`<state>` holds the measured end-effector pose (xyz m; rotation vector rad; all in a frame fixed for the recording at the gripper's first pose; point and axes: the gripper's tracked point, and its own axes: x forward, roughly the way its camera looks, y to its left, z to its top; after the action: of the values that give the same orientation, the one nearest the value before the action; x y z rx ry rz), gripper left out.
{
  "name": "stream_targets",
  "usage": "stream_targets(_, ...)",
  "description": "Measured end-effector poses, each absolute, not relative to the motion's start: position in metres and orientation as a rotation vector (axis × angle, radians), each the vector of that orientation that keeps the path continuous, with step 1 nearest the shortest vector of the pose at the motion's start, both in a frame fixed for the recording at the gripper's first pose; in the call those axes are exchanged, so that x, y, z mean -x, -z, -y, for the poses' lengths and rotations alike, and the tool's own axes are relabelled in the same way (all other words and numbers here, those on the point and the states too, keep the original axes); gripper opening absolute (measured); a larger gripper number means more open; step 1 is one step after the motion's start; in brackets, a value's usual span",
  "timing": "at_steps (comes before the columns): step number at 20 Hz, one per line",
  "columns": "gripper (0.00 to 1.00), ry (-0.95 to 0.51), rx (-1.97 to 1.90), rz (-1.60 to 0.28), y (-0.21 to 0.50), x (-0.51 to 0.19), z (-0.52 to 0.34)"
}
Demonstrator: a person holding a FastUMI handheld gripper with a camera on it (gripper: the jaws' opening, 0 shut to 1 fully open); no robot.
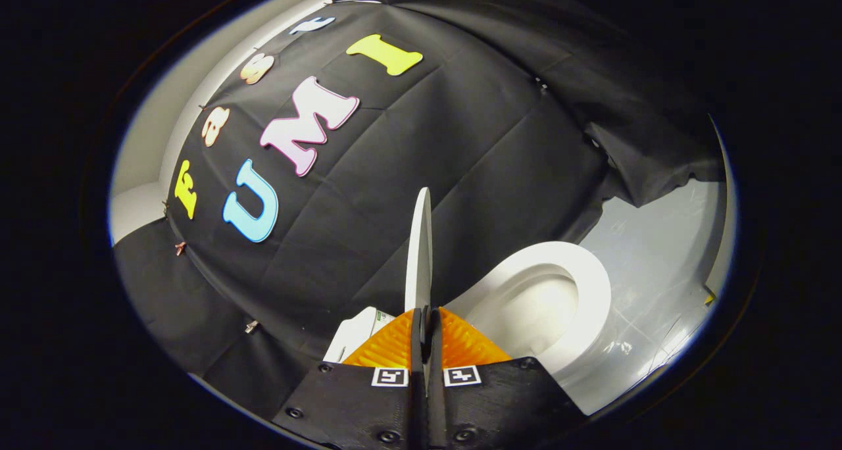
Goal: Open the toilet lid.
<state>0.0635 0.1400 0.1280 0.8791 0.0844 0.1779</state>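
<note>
Tongs (426,328) pinched the toilet lid (420,252) edge-on, lift well along.

Both fingers pressed on the thin lid, which stood upright from between them and rose against the black booth cloth. Beside the lid lay the open toilet bowl (549,305), its seat ring (595,275) down and bare; on the lid's other side a white cistern (358,335) showed. Judged from this, the raising step was nearly finished: the next move called for tipping the lid gently back toward the cistern until it rested, then parting the fingers without letting it fall forward.
</note>
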Motion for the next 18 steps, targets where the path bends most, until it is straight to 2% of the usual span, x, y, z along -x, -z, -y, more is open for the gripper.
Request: stream_targets(18,0.05,-0.203,-0.698,-0.066,-0.192,-0.055,-0.221)
